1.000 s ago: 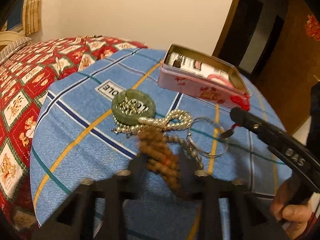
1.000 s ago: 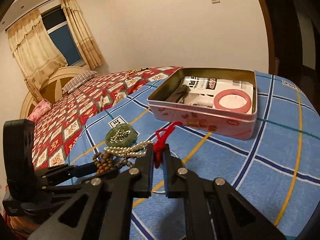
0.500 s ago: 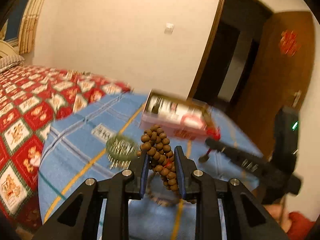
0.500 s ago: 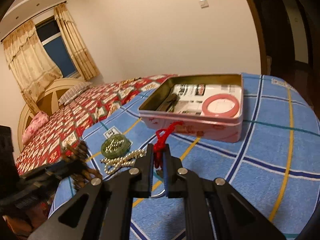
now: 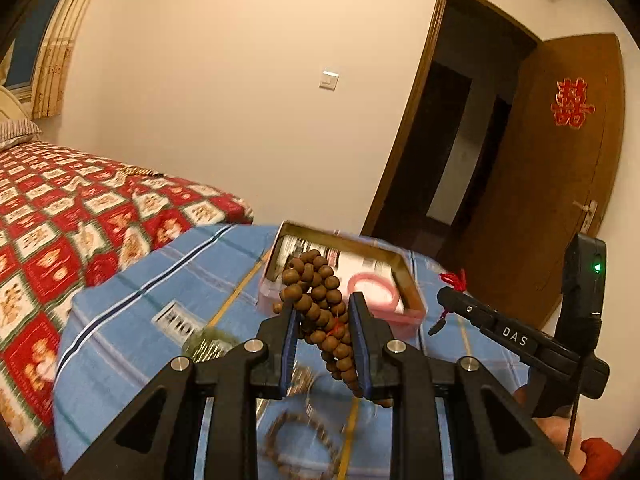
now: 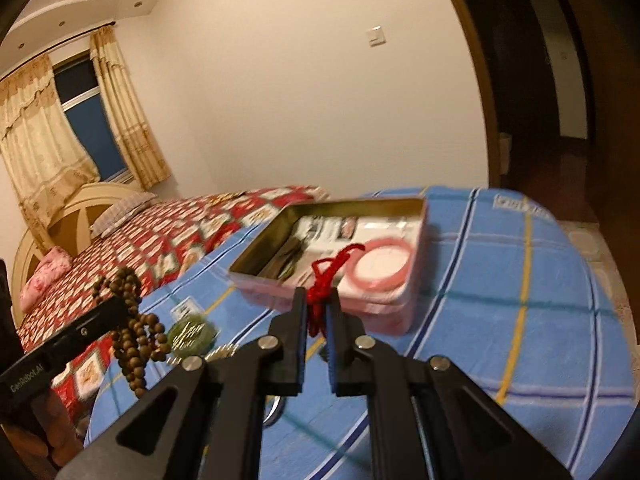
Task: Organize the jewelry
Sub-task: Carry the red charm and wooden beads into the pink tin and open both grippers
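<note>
Mid-carry, both loads lifted clear of the blue checked tabletop (image 6: 520, 320). At left: left gripper (image 5: 324, 312), jaws narrowed onto a bunched wooden bead string (image 5: 320, 304), beads dangling below. Further right: open pink tin (image 6: 384, 312), a pink bangle (image 6: 380, 264) already inside. At right: right gripper (image 6: 318, 312), jaws pinched shut on a red cord (image 6: 324, 280). Probably next: over the tin's rim, lower, then release, one load at a time to avoid tangling.
</note>
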`<state>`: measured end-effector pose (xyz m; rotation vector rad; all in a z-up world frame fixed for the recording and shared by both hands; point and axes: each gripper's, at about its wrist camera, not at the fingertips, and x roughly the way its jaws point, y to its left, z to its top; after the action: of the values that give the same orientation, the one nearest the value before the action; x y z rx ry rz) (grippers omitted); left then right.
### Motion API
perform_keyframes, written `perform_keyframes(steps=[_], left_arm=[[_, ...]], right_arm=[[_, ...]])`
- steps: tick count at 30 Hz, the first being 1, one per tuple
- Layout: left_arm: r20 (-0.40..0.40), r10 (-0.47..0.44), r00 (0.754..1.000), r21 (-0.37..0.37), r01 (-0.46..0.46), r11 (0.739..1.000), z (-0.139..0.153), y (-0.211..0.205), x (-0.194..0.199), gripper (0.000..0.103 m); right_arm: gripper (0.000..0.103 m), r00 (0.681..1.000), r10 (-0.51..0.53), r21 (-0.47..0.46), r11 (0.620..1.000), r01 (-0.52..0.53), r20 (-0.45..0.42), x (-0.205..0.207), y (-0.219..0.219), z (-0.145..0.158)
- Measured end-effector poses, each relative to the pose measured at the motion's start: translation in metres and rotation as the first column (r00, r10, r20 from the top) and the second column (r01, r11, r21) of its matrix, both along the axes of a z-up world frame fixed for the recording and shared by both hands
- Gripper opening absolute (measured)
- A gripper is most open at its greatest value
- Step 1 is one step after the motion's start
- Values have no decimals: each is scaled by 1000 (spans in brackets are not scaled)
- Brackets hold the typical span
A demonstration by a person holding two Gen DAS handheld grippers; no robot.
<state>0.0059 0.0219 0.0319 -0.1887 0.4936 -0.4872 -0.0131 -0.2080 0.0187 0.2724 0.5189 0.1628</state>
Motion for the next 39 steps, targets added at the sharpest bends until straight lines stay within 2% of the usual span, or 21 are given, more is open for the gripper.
perform_keyframes(steps=[7,11,17,21,26,35,36,37,38,39], left_arm=[[18,-9,1000,-18,9,1000,5,-29,52,25],[8,-21,1000,-18,21,1000,1,-47,81,25],[-47,-20,999,30,21,999,-18,-74,117,25],[-89,-7,996,45,11,999,-29,-80,130,25],[-114,9,993,101,3,995,-40,-91,137,25],[-152,16,988,123,3,992,-44,-93,140,27],[-152,15,988,125,4,992,-44,-94,140,30],[-147,15,989,129,4,992,-43,-94,139,39],[-137,28,990,138,-8,990,-42,-94,138,42],[-122,46,991,147,-28,989,-41,-93,136,51]], right_arm=[[11,998,-58,-11,998,59,26,42,-22,15],[11,998,-67,-16,998,67,15,69,-22,9],[11,997,-66,-19,998,66,-34,102,-24,-6],[11,996,-47,-12,999,47,-71,111,-27,-18],[11,993,-22,-44,999,17,-118,115,-24,-27],[15,992,-25,-41,999,20,-125,117,-28,-29],[16,991,-25,-38,999,20,-128,117,-27,-29],[19,991,-21,-31,999,17,-130,119,-28,-29],[30,992,-16,-22,1000,14,-128,121,-27,-29],[46,994,-17,-10,1000,16,-110,118,-28,-26]])
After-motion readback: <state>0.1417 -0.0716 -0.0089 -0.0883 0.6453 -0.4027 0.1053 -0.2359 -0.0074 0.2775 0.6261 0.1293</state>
